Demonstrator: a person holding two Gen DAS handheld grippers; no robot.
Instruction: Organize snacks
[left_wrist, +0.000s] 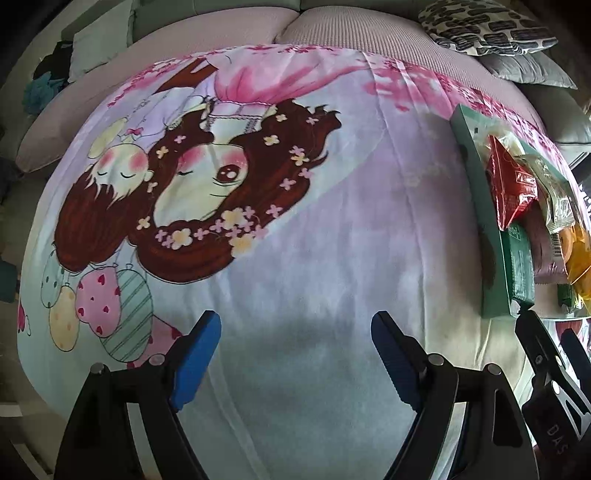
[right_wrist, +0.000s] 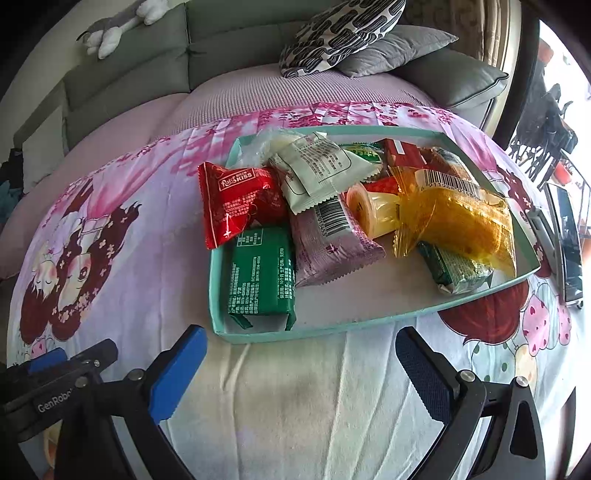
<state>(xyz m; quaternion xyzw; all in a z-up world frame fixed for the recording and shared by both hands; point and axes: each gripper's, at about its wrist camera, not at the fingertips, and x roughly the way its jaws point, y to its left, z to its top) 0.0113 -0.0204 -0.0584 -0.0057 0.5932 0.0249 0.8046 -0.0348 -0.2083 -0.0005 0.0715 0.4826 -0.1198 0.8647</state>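
Spread over a table in front of a grey sofa (right_wrist: 155, 62), a cartoon-printed cloth (left_wrist: 295, 277) carries the teal tray (right_wrist: 258, 334) we are working with, and the snacks lie heaped inside it. From the right wrist camera the tray sits just beyond our right gripper (right_wrist: 301, 363), whose blue-padded jaws stand wide with nothing between them, only bare cloth; the tray's near rim runs across just ahead of the fingertips, apart from them. Our left gripper (left_wrist: 295, 350) is likewise spread wide and holds nothing, hovering over the printed girl's face well to the left of the tray, which shows at the right edge of its view (left_wrist: 480, 206). Part of the right gripper's black body shows there too, at the lower right corner. Much of the pile overlaps, so we cannot count the packets; those at the far side are mostly covered. Nearest us lies a green packet (right_wrist: 260, 277) in the tray's near left corner, with a red packet (right_wrist: 236, 201) above it hanging over the left rim. A mauve packet (right_wrist: 328, 243) lies beside the green one, a white packet (right_wrist: 314, 170) overlaps its top, and a clear orange wrapper (right_wrist: 454, 218) covers the right side, over a small green packet (right_wrist: 454, 271). Patterned and grey cushions (right_wrist: 343, 33) rest on the sofa behind.
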